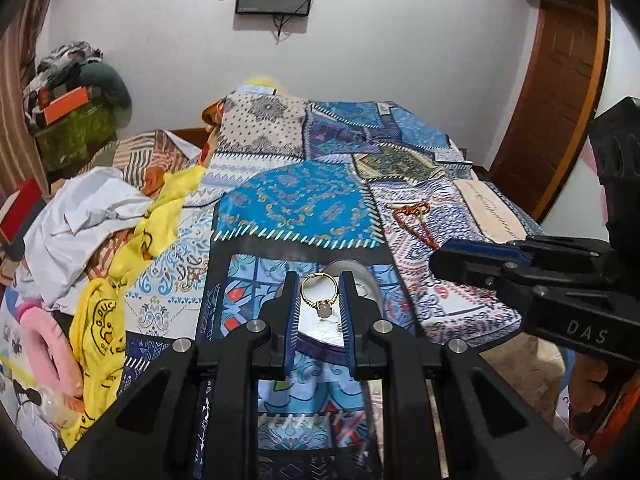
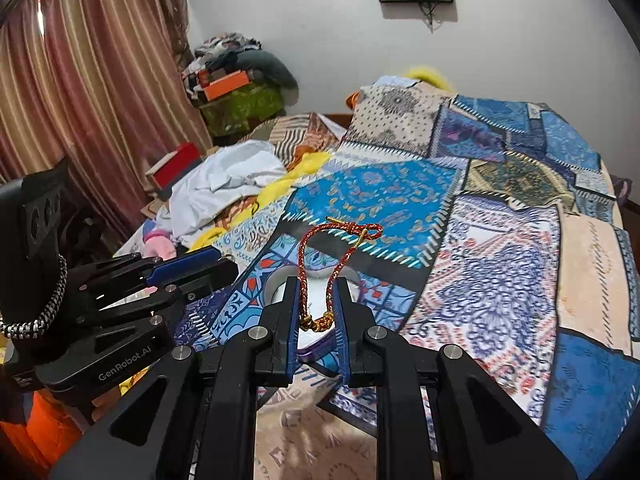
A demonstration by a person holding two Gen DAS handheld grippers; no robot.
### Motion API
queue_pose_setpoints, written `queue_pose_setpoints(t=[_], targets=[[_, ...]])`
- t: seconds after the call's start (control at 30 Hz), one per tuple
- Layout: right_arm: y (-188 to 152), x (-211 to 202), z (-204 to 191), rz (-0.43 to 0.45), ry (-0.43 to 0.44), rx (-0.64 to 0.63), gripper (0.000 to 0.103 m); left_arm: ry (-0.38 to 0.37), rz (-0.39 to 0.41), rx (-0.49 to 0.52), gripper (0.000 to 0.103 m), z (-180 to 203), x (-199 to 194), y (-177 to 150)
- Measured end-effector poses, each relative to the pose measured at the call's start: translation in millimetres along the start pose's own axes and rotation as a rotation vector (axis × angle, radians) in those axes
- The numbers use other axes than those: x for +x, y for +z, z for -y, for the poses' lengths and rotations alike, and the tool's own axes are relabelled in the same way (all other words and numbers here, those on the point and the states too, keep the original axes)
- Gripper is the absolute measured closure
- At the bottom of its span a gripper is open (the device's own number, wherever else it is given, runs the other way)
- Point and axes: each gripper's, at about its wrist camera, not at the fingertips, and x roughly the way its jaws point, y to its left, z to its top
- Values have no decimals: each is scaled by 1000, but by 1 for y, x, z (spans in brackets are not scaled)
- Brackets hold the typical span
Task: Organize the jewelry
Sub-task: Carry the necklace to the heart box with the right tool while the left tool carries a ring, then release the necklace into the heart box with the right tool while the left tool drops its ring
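**Holding one piece per gripper above the patchwork bedspread**

Left gripper: I've got its blue pads clamped on a thin gold ring with a pale oval stone. Right gripper: pads pinched on a red-and-gold braided cord bracelet, loop sticking up past the tips. Both sit over the blue patterned quilt, with a white round container partly hidden under the fingers.

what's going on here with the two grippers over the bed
A person is sorting jewelry with a handheld gripper in each hand, over a bed covered by a blue patchwork bedspread. The left gripper is shut on a gold ring with a pale stone. The right gripper is shut on a red and gold braided bracelet, its loop sticking out past the fingertips. Both pieces are held up above a pale, blurred container below.
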Motion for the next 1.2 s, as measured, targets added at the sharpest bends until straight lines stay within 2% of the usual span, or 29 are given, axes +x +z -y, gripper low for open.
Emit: queue_pose_setpoints(t=[0.2,0.53,0.87,1.03,1.2], targets=[[-2,33,-2,-64,20,19,89,-14,-44,-40,85,-15,23,-8],[-7,70,-2,-160,25,19,89,-62,-96,-43,85,-22,51,-13],[-9,81,5,-198,26,50,88,-75,-124,-63,85,-28,68,-14],[-9,83,5,-218,46,58,86,-67,-125,-46,85,-24,66,-13],[-9,79,5,-220,31,66,84,-61,-118,-42,85,-21,57,-11]])
